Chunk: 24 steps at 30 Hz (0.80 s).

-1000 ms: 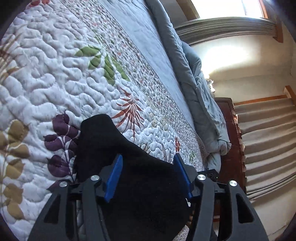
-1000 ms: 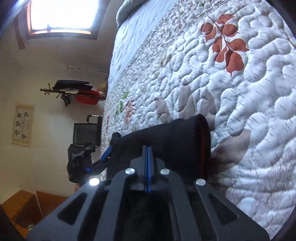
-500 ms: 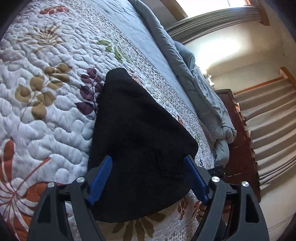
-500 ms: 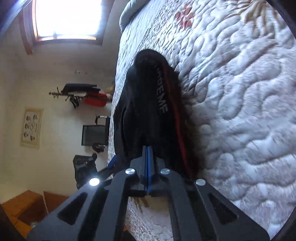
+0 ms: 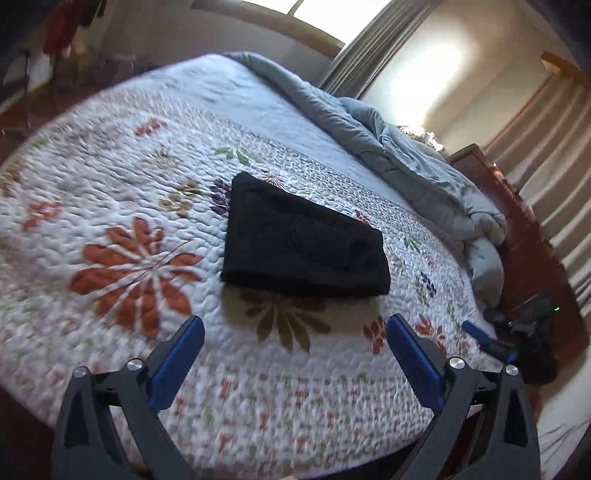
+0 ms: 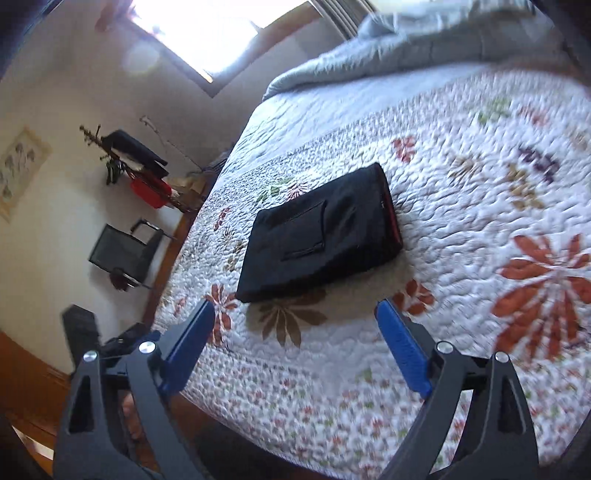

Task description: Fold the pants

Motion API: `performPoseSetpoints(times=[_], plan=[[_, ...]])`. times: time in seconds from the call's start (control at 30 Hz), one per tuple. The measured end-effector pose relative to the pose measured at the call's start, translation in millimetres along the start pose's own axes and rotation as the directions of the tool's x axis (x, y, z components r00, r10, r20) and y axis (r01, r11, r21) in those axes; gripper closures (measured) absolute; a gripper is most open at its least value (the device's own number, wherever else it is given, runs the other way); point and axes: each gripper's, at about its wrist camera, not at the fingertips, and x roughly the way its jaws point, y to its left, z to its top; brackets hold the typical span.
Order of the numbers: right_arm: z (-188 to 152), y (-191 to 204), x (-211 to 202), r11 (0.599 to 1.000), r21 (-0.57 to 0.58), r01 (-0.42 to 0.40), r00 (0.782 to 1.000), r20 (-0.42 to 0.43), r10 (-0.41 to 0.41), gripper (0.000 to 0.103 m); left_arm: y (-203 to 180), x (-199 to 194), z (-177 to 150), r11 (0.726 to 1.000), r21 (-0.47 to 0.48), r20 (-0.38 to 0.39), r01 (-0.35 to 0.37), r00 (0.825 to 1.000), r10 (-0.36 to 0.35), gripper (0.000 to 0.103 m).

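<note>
On bed, mid quilt: black pants (image 5: 303, 243) lie folded in flat compact packet, on flowered quilt (image 5: 122, 206); nothing holds them.
Pants detail: right wrist view shows a pocket seam on top and a red stripe along right edge of packet (image 6: 325, 229).
Near edge of pants: sits just above a brown flower print (image 5: 284, 321).
L tongs (image 5: 295, 345): spread wide, jaws just been opening; nothing btw them, only quilt below. Apart from pants, on near side.
R tongs (image 6: 295, 325): released too, jaws just been opening from fully clenched; empty, apart from pants, on near side.
Blue pads: both pairs visible, w/ no cloth on them (image 6: 402, 350).
Far side of bed: grey-blue duvet (image 5: 399, 147) bunched along edge.
Room, R view: black chair (image 6: 122, 251) by wall, rack w/ dark and red things (image 6: 136, 166), bright window (image 6: 207, 33).
Blur: quilt edges smeared in both views.
</note>
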Motion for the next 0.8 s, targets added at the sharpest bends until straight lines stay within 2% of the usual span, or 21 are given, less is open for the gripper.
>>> performPoseSetpoints(times=[0.2,0.3,0.4,0.5,0.67,0.7,0.8], plan=[[-52.0,59.1,-74.4,0.982,-0.126,0.142,0.989,0.071,-0.133,0.009,-45.9,-95.8,-46.3,0.985,0.106,0.098,-0.14,0.987,0.129,0.004],[-74.9,84.1,-107.6,0.959,-0.175,0.222,0.971,0.126,-0.202,0.005,-64.2,-127.2,-61.1,0.965,0.152,0.14,-0.216,0.971,0.195,0.004],[-97.2,103.5,-136.6,0.943,-0.172,0.287,0.949,0.189,-0.254,0.004,-82.9,-163.3,-76.7,0.95,0.176,0.185,-0.257,0.957,0.225,0.004],[-116.4,121.2,-165.0,0.932,-0.166,0.322,0.93,0.242,-0.278,0.004,-101.8,-198.9,-94.3,0.948,0.189,0.222,-0.255,0.952,0.212,0.004],[-146.6,157.2,-208.0,0.902,-0.228,0.366,0.904,0.319,-0.286,0.004,-134.6,-239.5,-120.5,0.94,0.212,0.263,-0.266,0.942,0.207,0.004],[-150.6,162.1,-213.0,0.897,-0.239,0.372,0.901,0.326,-0.287,0.004,-142.2,-249.7,-126.5,0.939,0.217,0.283,-0.268,0.938,0.202,0.004],[-163.7,176.7,-228.4,0.869,-0.257,0.423,0.873,0.371,-0.315,0.004,-159.1,-273.8,-140.3,0.935,0.222,0.34,-0.277,0.921,0.192,0.004]])
